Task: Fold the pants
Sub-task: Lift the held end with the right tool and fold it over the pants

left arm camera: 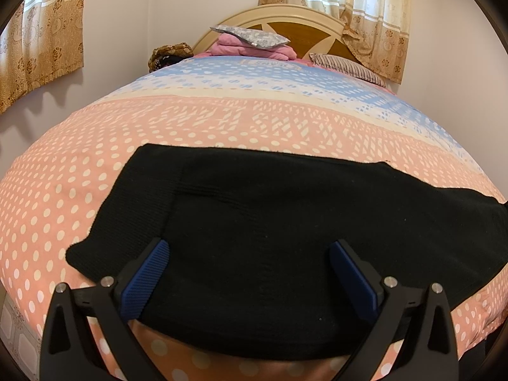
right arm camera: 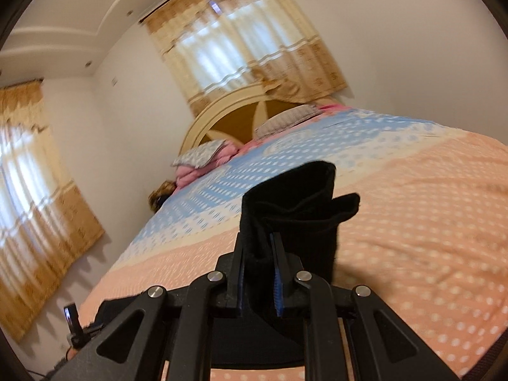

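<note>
Black pants (right arm camera: 298, 209) are pinched between the right claw's (right arm camera: 258, 254) pads, lifted.

Your left gripper (left arm camera: 247, 270) hangs with its jaws wide apart over the black pants (left arm camera: 285, 222), which lie flat across the near part of the dotted bedspread (left arm camera: 95, 158); pillows (left arm camera: 250, 36) sit far off by the headboard (left arm camera: 301, 28)

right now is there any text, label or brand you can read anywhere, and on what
No text reads clearly in either view.
The bedsheet has pale letter-like shapes woven across its pink band, too distorted to read.
The black pants show no tag or logo.
The right gripper and left gripper carry no visible markings.
</note>
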The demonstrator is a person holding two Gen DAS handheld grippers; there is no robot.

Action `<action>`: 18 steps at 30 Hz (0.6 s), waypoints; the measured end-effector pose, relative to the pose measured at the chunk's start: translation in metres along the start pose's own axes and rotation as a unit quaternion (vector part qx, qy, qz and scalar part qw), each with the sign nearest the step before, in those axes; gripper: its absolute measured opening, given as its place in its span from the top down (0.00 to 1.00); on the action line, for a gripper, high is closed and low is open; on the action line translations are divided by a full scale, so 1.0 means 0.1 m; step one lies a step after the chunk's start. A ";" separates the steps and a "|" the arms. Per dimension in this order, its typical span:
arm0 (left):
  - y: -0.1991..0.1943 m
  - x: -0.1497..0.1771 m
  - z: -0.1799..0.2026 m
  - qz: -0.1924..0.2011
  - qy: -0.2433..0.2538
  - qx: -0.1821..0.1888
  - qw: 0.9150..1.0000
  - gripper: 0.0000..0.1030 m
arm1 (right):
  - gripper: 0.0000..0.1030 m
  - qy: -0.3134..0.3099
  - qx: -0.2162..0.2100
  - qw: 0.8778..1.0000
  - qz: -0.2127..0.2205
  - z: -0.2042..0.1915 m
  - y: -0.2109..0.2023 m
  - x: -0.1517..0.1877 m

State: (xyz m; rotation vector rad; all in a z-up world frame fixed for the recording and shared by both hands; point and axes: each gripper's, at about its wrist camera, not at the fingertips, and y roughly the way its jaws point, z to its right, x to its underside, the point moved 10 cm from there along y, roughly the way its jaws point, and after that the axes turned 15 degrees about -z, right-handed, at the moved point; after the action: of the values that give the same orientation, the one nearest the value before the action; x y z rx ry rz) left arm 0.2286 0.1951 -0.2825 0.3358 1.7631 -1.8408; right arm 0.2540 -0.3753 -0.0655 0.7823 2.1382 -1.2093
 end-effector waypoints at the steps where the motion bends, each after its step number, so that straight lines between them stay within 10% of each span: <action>1: 0.00 0.00 0.00 0.000 0.000 0.000 1.000 0.00 | 0.87 -0.010 -0.004 1.000 -0.007 -0.08 0.06 0.02; 18: 0.00 0.00 0.00 0.000 0.000 0.000 1.000 0.00 | 0.87 -0.112 -0.037 0.988 -0.099 -1.10 0.91 0.44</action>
State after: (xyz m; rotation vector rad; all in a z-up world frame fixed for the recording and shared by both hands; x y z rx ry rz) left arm 0.2283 0.1953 -0.2823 0.3361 1.7638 -1.8403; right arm 0.2695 -0.2306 -0.0993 0.3890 2.0961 -1.2449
